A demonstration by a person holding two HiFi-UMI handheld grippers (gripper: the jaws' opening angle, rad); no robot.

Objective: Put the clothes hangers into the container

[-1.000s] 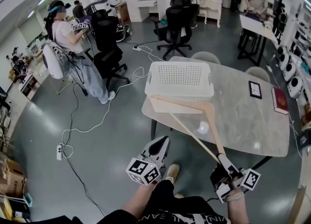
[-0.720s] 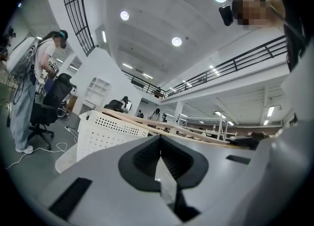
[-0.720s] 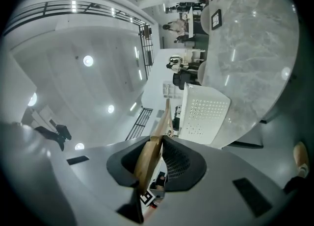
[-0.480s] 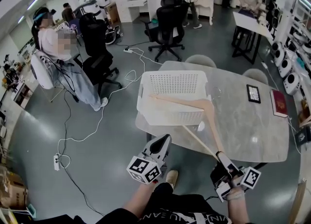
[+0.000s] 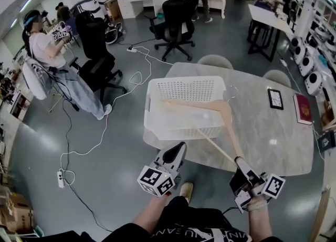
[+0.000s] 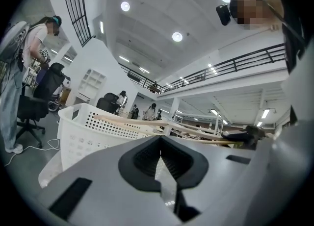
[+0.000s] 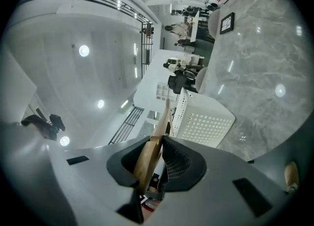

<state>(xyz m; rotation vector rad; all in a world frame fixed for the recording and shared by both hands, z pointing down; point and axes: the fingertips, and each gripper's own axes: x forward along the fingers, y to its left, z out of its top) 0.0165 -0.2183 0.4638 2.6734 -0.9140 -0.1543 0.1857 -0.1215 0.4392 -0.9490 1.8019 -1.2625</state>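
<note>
A wooden clothes hanger (image 5: 210, 107) hangs over the white perforated basket (image 5: 185, 90) on the marble table (image 5: 262, 130). My right gripper (image 5: 240, 163) is shut on one end of the hanger, near the table's front edge; the wood (image 7: 149, 159) shows pinched between its jaws. The hanger's far arm lies across the basket's opening, seen as pale bars (image 6: 147, 122) above the basket (image 6: 83, 132) in the left gripper view. My left gripper (image 5: 179, 149) is shut with nothing in it, held off the table's front edge, left of the right one.
A black tablet (image 5: 275, 98) and a red book (image 5: 303, 108) lie on the table's right side. Office chairs (image 5: 176, 18) and floor cables (image 5: 105, 125) are behind and left of the table. A person (image 5: 47, 52) stands at the far left.
The hanger has moved forward and left over the basket, now lying across its opening. The view has shifted; both grippers stay close to the table's front edge.
</note>
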